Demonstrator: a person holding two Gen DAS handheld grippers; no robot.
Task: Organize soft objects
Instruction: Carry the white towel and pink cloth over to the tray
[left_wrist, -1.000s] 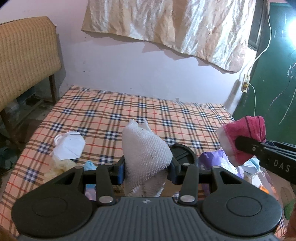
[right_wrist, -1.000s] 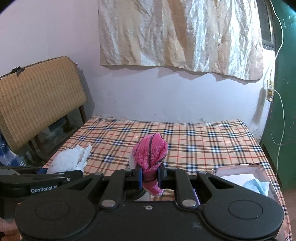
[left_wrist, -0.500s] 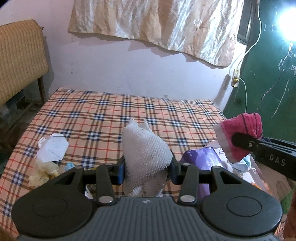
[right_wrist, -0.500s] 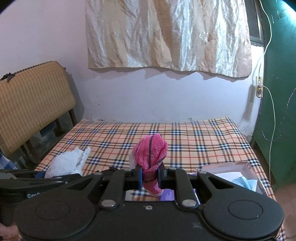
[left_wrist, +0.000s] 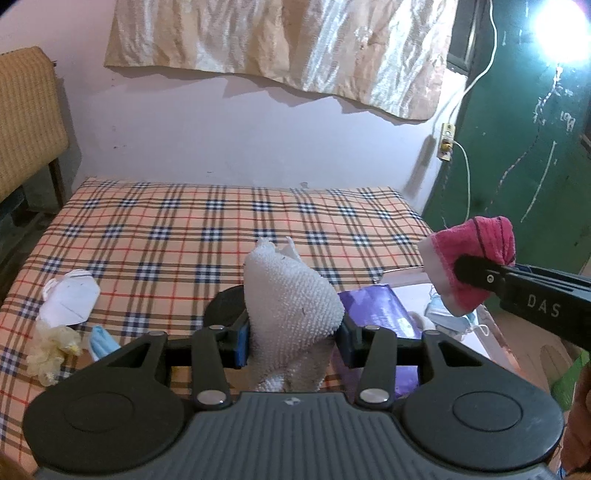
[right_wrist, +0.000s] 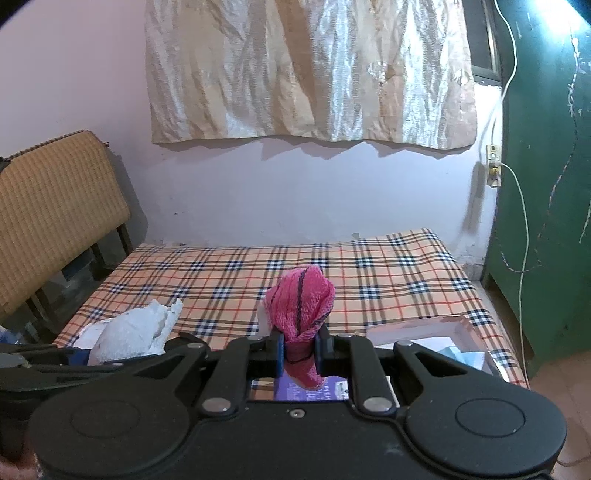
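While the left gripper (left_wrist: 291, 332) clamps a nubby white cloth (left_wrist: 291, 299), the tightly closed right gripper (right_wrist: 300, 347), gripping an upright pink towel (right_wrist: 301, 310), is nearer the clear bin (right_wrist: 469, 325) lying rightward

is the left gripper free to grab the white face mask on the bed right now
Probably not yet: the left gripper is shut on a white cloth. The face mask lies uncovered on the plaid bed, so only the held cloth blocks it.
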